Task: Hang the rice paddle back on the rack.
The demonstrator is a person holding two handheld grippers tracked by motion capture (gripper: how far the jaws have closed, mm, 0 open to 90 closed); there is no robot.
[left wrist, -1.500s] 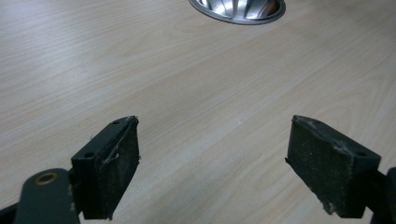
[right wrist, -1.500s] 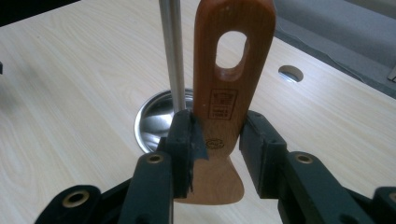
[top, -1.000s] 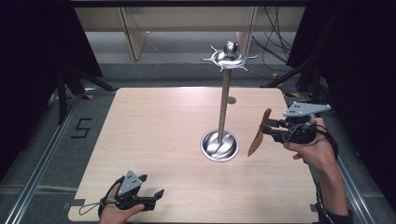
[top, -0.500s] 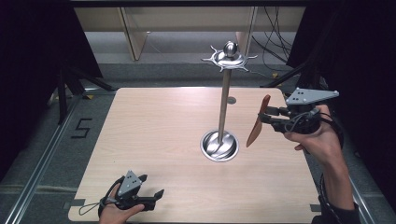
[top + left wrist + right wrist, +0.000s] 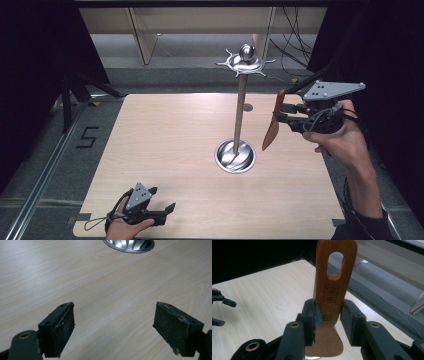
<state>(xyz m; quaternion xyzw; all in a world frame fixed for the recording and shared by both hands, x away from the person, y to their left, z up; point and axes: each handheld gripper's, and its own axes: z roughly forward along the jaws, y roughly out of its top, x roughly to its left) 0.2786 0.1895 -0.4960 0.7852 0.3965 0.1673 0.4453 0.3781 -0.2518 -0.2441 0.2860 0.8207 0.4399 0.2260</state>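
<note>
My right gripper [image 5: 281,115] is shut on a brown wooden spatula [image 5: 272,127] and holds it in the air to the right of the metal stand's pole [image 5: 240,115]. The blade hangs down, the handle end points up. In the right gripper view the spatula [image 5: 335,285] stands between the two pads, with a long hole near its handle end. The stand has a round steel base [image 5: 235,156] and a ring of hooks [image 5: 245,62] on top. My left gripper [image 5: 162,198] rests open at the table's front left, its pads [image 5: 60,327] wide apart over bare wood.
The wooden table [image 5: 165,135] has free room left of the stand. A small round metal piece [image 5: 248,107] lies behind the pole. The stand's base [image 5: 128,243] shows ahead in the left gripper view. Wooden shelving and cables lie beyond the far edge.
My right gripper has risen with the spatula, which now hangs higher beside the pole. The left gripper has stayed where it was.
</note>
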